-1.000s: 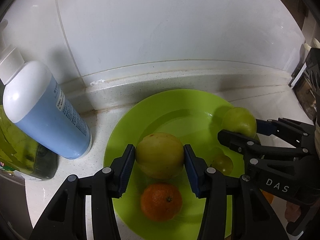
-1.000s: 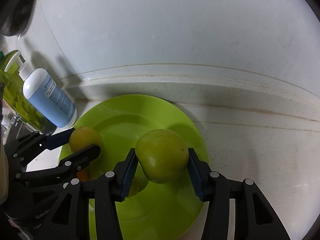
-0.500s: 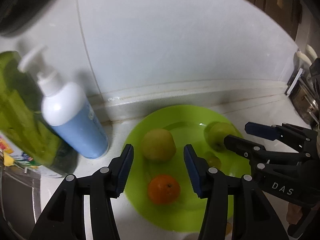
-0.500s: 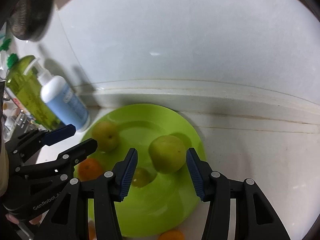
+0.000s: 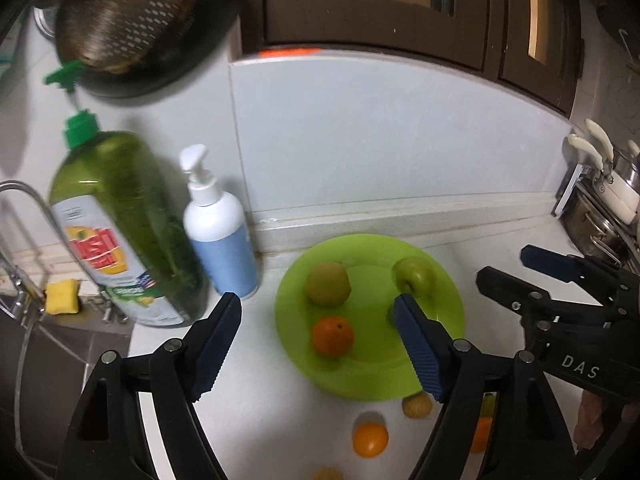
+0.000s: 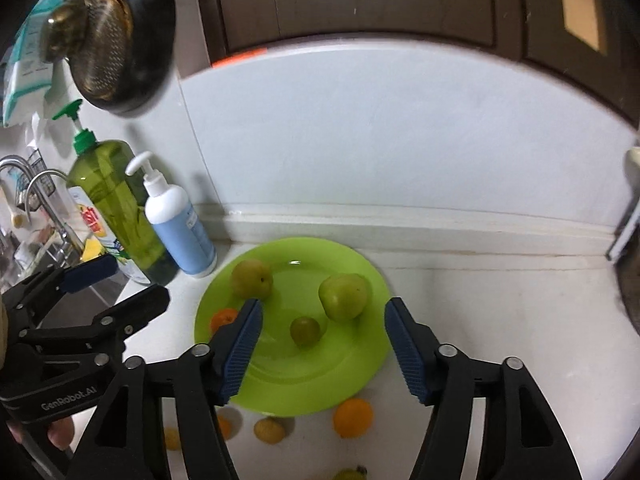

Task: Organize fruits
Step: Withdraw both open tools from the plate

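A round lime-green plate [image 6: 360, 364] lies flat on the white counter near the back wall and holds four fruits: a yellow-green pear [image 6: 252, 279] at its far left, a green apple [image 6: 344, 296] at its far right, a small green plum [image 6: 305, 331] in the middle and an orange [image 5: 333, 336] at the near left. Off the plate's near rim, loose on the counter, lie another orange [image 6: 353, 417] and a small yellow fruit [image 6: 269, 429], with a few more orange and yellow pieces partly hidden nearby.
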The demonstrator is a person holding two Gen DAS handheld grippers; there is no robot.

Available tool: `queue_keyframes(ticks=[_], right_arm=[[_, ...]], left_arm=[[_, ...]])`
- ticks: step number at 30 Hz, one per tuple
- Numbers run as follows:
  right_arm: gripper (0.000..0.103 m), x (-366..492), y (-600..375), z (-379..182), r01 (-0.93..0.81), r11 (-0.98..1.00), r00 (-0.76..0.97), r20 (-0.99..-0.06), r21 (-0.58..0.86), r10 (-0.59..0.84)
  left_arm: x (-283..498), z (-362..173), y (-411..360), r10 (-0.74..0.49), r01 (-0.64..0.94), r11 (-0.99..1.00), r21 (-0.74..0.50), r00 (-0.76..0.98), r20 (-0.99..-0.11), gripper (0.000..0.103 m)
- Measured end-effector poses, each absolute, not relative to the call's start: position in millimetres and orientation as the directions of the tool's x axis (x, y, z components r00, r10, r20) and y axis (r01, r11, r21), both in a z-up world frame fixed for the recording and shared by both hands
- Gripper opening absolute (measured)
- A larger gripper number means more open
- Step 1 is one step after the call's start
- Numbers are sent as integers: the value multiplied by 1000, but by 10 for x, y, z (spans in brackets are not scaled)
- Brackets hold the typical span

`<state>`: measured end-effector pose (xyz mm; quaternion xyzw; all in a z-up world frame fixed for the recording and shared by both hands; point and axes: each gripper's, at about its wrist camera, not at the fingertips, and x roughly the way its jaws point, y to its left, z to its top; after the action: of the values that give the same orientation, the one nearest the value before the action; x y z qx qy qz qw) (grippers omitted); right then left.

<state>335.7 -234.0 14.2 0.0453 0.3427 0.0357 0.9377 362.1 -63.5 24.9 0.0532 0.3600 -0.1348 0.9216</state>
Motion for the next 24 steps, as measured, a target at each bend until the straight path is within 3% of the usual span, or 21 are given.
queue_keyframes(ticks=[11,24], right_arm=[[68,2788,-2184,289,-10,995,803,-592,97,66],[69,2273,-2116,14,74,991,803,-596,115,10]], left_arm=[[2971,390,-386,-193,277,960,37,753,-629,85],[2533,195,-207,-185,279,959,52,754,-630,86]])
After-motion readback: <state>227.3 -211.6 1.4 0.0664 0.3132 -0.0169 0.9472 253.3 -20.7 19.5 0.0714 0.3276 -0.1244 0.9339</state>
